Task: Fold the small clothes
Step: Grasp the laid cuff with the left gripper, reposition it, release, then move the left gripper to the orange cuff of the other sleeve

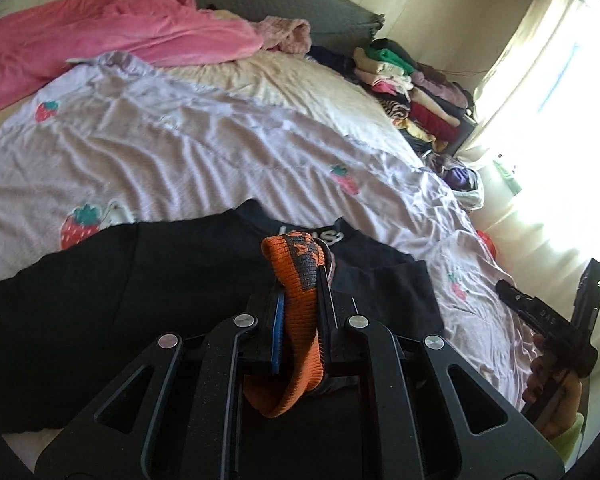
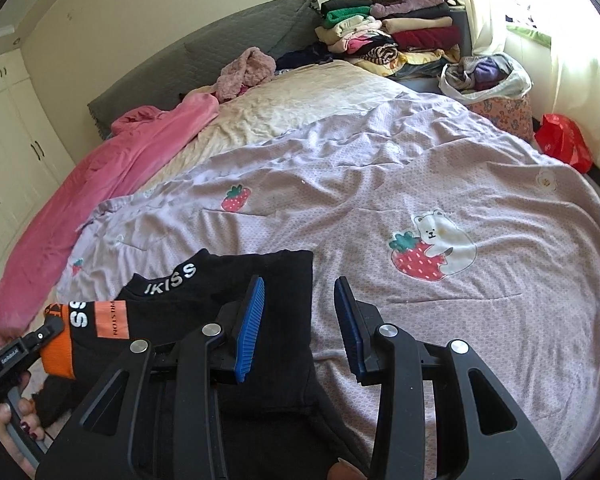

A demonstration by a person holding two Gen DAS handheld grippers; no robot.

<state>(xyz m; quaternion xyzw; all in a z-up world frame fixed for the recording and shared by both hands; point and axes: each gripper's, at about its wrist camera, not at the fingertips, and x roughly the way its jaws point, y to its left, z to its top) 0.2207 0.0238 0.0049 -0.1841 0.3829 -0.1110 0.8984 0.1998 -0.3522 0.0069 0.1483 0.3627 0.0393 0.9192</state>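
Left hand-held gripper clamps the orange cuff; the right one hangs spread and empty over the bed.

The left hand-held gripper (image 1: 300, 280) is clenched tight on the orange ribbed cuff (image 1: 300, 300) of the black sweatshirt (image 2: 276, 312), the sleeve raised off the cloth. The right hand-held gripper (image 2: 300, 320) has its blue pads (image 2: 250, 328) apart, nothing between them, one pad above the sweatshirt's edge and the other over the sheet. The sweatshirt lies on the lilac strawberry bedsheet (image 2: 420, 168) at the near side of the bed, white lettering on its collar. A pink blanket (image 1: 100, 40) lies by the headboard, and a stack of folded clothes (image 2: 392, 36) sits at the far corner.
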